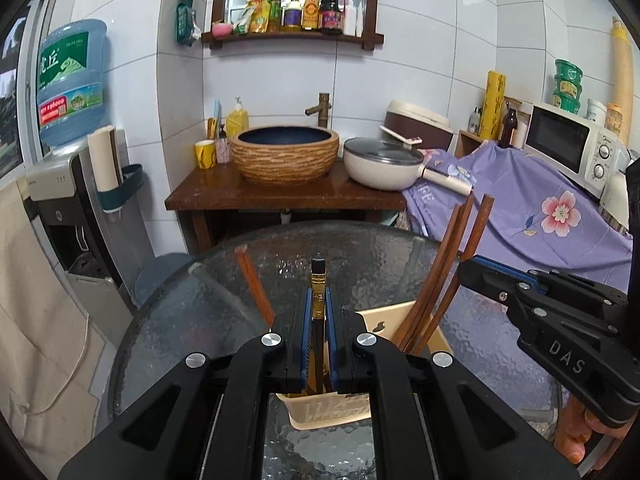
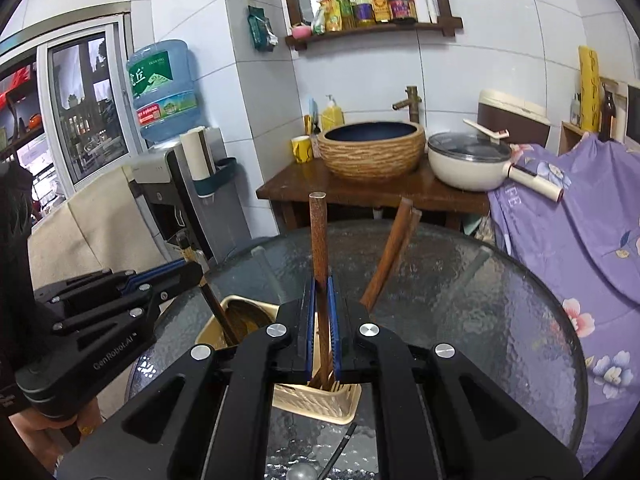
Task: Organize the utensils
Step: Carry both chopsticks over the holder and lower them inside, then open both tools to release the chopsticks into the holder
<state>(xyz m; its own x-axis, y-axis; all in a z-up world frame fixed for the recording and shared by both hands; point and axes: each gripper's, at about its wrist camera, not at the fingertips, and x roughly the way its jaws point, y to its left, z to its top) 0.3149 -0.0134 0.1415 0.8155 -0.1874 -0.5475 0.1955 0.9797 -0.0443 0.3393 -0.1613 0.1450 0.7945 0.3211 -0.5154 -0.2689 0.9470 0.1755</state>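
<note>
Over the holder (image 1: 362, 414), left gripper (image 1: 319, 304) clamps a dark chopstick (image 1: 318, 276).

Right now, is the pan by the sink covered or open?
Covered. A glass lid sits flat on the cream pan, and its rim meets the pan's edge all the way round.

Left gripper (image 1: 318, 312) is pointing forward and downward, jaws clamping a dark chopstick (image 1: 318, 280). Right gripper (image 2: 323, 312) is angling down alike, just beside it, jaws clamping a brown chopstick (image 2: 319, 240).
</note>
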